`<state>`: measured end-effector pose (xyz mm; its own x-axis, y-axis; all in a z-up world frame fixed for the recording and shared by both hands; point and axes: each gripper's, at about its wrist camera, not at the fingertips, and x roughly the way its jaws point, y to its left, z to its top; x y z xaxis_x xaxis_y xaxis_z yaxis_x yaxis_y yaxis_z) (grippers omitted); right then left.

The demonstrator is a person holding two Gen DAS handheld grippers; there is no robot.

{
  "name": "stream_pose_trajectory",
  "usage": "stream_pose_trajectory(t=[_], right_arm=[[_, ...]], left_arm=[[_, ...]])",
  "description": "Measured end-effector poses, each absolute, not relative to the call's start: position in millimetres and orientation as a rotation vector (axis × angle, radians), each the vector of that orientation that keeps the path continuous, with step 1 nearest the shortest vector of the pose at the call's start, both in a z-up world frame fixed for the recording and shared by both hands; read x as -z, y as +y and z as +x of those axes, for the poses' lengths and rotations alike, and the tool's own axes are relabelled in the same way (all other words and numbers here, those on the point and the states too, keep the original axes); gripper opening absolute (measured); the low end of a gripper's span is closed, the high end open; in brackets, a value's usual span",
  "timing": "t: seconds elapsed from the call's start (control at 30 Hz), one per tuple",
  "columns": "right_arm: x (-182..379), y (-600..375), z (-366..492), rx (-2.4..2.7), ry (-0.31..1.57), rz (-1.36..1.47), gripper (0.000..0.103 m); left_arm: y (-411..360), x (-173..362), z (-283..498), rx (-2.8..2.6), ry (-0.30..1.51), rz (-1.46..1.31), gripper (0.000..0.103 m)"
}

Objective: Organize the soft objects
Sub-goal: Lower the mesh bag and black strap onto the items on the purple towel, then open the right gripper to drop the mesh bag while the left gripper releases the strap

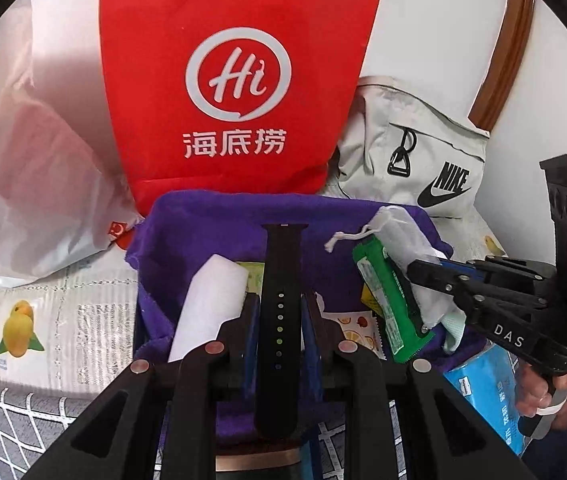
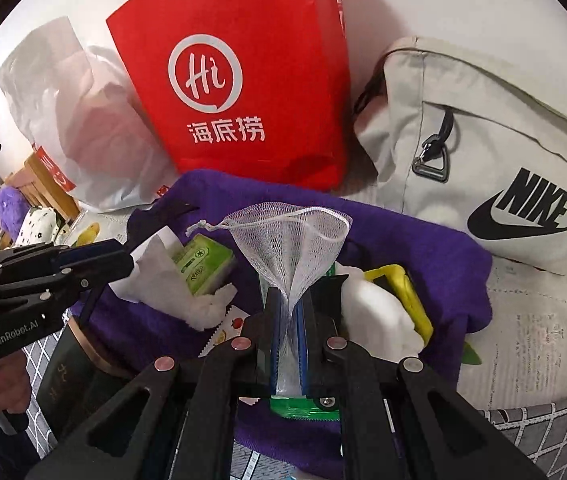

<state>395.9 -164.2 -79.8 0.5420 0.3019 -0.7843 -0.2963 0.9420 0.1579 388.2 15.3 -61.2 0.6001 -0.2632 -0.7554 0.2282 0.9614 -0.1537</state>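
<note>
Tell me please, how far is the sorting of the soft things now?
Done: nothing visibly sorted. In hand: the left tool grips a black watch strap; the right tool pinches a white mesh pouch. Left: tissue, green packets and white foam lie loose on the purple cloth.

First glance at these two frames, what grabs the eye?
The big red paper bag with its white logo, standing at the back behind the purple cloth. Next, the left hand-held gripper shut on a black watch strap, and the right hand-held gripper pinching a white mesh pouch over that cloth.
</note>
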Motion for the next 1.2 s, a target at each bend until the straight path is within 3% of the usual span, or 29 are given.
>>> stream_pose_trajectory(t=[0.87, 1.2], right_arm=[[114.0, -164.1, 411.4, -0.356, 1.025, 0.025, 0.011], [110.6, -160.7, 411.3, -0.372, 1.044, 0.024, 0.027]], left_arm=[[19.2, 95.1, 403.7, 0.270, 0.956, -0.067, 0.020], [23.3, 88.2, 401.8, 0.256, 0.970, -0.087, 0.021]])
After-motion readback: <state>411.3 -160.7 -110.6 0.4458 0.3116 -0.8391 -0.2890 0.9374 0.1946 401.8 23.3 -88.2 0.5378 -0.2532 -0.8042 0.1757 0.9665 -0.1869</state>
